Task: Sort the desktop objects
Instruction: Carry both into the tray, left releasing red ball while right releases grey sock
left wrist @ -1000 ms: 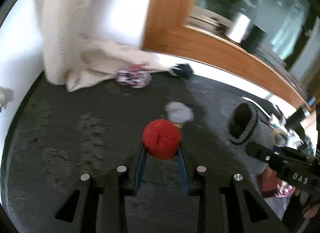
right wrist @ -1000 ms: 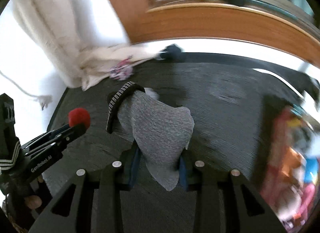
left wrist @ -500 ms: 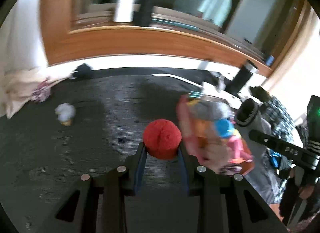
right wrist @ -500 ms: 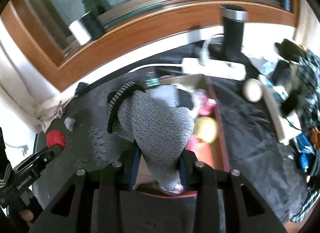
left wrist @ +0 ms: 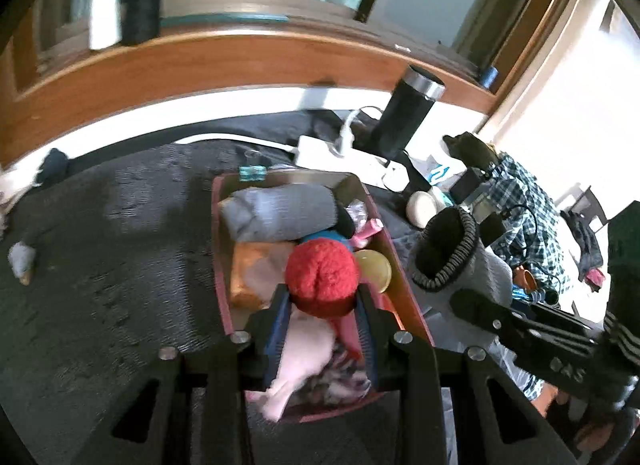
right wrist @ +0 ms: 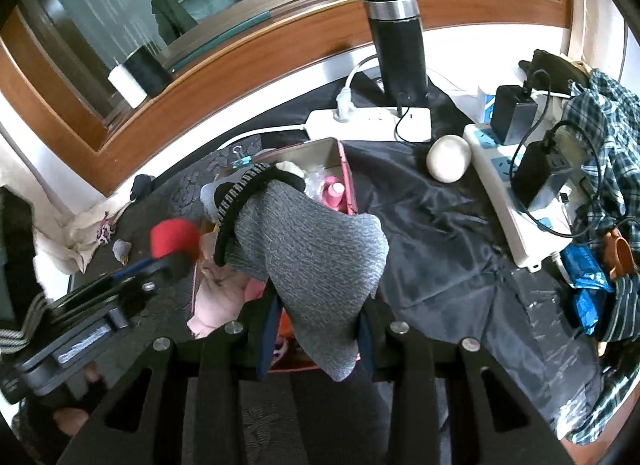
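My left gripper (left wrist: 322, 303) is shut on a red fuzzy ball (left wrist: 322, 277) and holds it over the red tray (left wrist: 219, 265), which is full of small items: a rolled grey sock (left wrist: 280, 211), a yellow ball (left wrist: 376, 267), pink cloth (left wrist: 304, 357). My right gripper (right wrist: 316, 325) is shut on a grey sock with a black striped cuff (right wrist: 308, 249), held over the tray's right side (right wrist: 347, 181). The sock also shows in the left wrist view (left wrist: 452, 257), and the red ball in the right wrist view (right wrist: 174, 237).
A black thermos (right wrist: 398, 45), white power strips (right wrist: 372, 121) with chargers and cables, a beige egg-shaped object (right wrist: 448, 159), a plaid cloth (right wrist: 612, 125) and blue packets (right wrist: 586, 277) lie right of the tray. A small grey toy (left wrist: 22, 261) lies on the dark mat at left.
Both grippers swung right from the bare mat to above the tray, still holding the red ball and the grey sock.
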